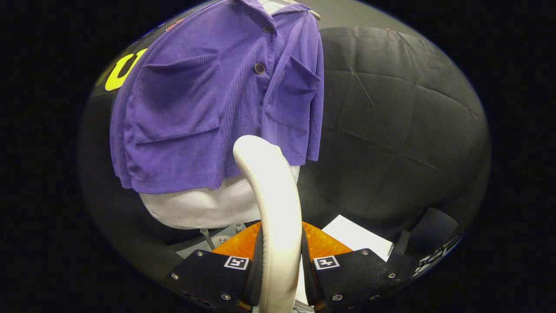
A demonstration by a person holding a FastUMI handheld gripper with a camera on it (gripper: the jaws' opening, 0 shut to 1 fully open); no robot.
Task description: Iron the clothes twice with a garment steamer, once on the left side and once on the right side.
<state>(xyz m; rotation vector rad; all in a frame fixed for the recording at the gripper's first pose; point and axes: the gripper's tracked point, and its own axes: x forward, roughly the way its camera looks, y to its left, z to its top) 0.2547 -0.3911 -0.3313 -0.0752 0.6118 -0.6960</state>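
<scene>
Steamer handle clamped, shirt just ahead

Gripper (pixel 280 265) holds the cream-white garment steamer (pixel 271 204) by its curved handle. Both black fingers (pixel 217 274) press on it from either side, pads tight against the plastic; each finger carries a small square marker tag near its tip. Handle rises between the fingers and arches forward, its rounded top reaching the lower hem of the clothes.

Purple shirt (pixel 204 113) hangs beyond the fingers, ribbed fabric, short-sleeved, collar at top, two chest pockets, dark buttons (pixel 259 68) down the placket. It is worn over a white undergarment (pixel 204 206) that shows below the purple hem. Shirt sits to the left of the steamer's line, front turned slightly so the left pocket faces the camera more squarely than the right.

Orange textured part (pixel 323 245) shows just behind the fingers on both sides of the handle. White flat sheet (pixel 358 237) lies low to the right, beyond the right finger. Metal legs or rods (pixel 207 238) visible under the white garment; what they belong to cannot be told. Black cloth wall (pixel 399 117) behind everything, creased
</scene>
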